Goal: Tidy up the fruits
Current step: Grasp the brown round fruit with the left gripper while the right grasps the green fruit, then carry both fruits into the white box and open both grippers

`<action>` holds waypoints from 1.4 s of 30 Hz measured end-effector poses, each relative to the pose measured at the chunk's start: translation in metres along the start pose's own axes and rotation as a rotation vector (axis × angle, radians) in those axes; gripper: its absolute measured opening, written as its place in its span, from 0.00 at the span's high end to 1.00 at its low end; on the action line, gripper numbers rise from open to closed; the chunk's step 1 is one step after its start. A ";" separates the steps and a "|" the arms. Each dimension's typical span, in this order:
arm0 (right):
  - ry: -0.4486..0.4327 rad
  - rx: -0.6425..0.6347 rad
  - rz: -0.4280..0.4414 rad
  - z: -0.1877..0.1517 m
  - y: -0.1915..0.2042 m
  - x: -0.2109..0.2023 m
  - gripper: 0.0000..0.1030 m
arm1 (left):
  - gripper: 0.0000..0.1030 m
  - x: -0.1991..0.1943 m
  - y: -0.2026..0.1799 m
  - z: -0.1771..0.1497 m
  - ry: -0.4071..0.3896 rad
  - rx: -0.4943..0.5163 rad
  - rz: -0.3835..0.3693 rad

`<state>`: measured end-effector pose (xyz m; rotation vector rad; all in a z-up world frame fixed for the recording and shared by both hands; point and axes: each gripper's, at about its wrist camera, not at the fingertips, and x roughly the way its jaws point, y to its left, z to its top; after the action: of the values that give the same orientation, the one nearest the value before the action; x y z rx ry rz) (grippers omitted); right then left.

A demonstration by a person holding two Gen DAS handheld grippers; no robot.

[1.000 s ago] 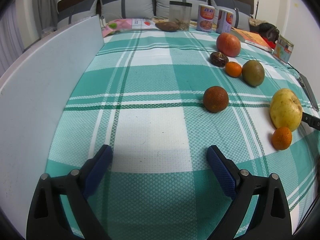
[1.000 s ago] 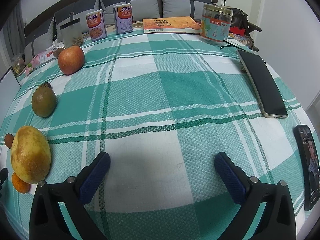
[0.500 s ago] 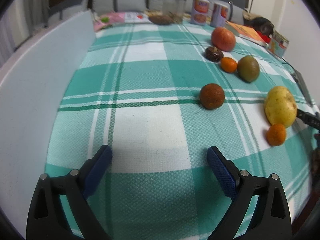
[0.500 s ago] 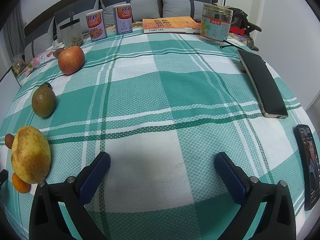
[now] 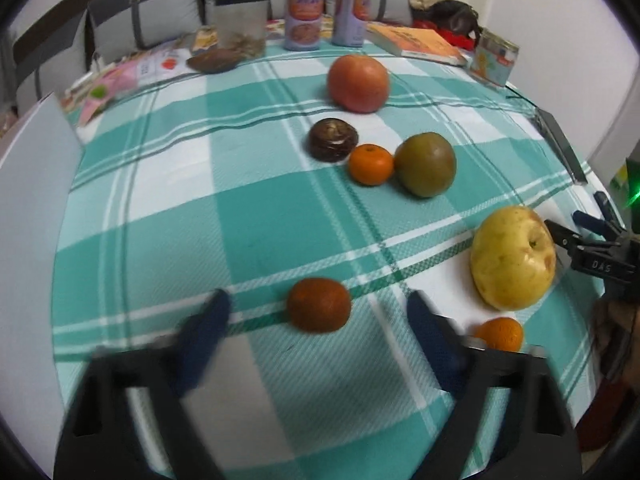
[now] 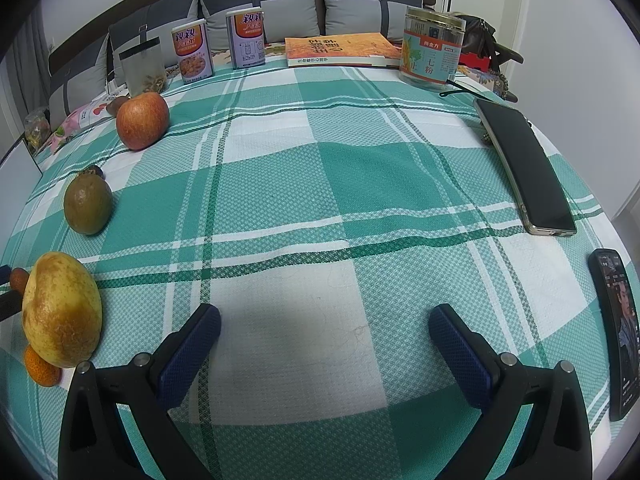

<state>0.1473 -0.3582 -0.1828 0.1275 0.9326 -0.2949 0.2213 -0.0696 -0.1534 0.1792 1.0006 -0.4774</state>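
Woven green-and-white checked cloth point(image 6: 320, 184), matt; glossy black glass phone point(image 6: 524, 176); dull, rough-skinned yellow pear point(image 5: 514, 258).

Far beyond the right gripper's fingers point(image 6: 192, 344), two cans stand at the back of the surface. The left can point(image 6: 192, 56) reads "親親" in large red characters; the right can point(image 6: 245, 40) bears the same "親親", with smaller print too fine to read. Further right, the clear jar point(image 6: 430, 50) carries "尚金方" on a dark band and "三七粉" below it. The orange book point(image 6: 340, 50) has a title too small to make out. In the left wrist view, the black gripper body point(image 5: 602, 266) right of the fingers is marked "DAS".
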 end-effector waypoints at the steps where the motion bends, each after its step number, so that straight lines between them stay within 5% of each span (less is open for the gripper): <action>1: 0.000 0.000 0.000 0.000 0.000 0.000 0.00 | 0.63 0.005 0.002 -0.001 0.018 -0.017 -0.012; 7: 0.001 0.001 0.011 0.001 -0.001 0.000 0.00 | 0.71 -0.009 0.013 -0.013 -0.030 -0.119 -0.005; 13: -0.032 0.041 0.289 0.046 0.016 -0.036 0.05 | 0.71 -0.037 0.026 -0.028 -0.044 -0.171 -0.013; 17: 0.136 -0.089 0.509 0.094 0.093 -0.022 0.10 | 0.71 -0.056 0.027 -0.035 -0.042 -0.194 -0.023; 22: 0.319 -0.087 0.498 0.115 0.138 0.035 0.32 | 0.71 -0.097 0.032 -0.045 -0.085 -0.243 -0.056; 24: 0.394 -0.068 0.526 0.110 0.144 0.052 0.52 | 0.71 -0.111 0.036 -0.051 -0.092 -0.253 -0.060; 27: 0.414 -0.040 0.531 0.104 0.144 0.055 0.54 | 0.71 -0.124 0.043 -0.060 -0.095 -0.274 -0.062; 31: 0.316 -0.051 0.502 0.103 0.134 0.024 0.54 | 0.71 -0.142 0.055 -0.069 -0.113 -0.307 -0.076; 34: 0.251 -0.173 0.507 0.102 0.147 -0.019 0.54 | 0.71 -0.170 0.070 -0.073 -0.148 -0.339 -0.073; 38: 0.216 -0.313 0.639 0.088 0.195 -0.084 0.54 | 0.71 -0.214 0.111 -0.083 -0.209 -0.403 0.008; 42: 0.229 -0.469 0.817 0.054 0.286 -0.142 0.54 | 0.71 -0.235 0.173 -0.108 -0.206 -0.520 0.141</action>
<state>0.1968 -0.0708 -0.0417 0.1007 1.0744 0.7048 0.1132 0.1930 -0.0256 -0.2602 0.8724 -0.0936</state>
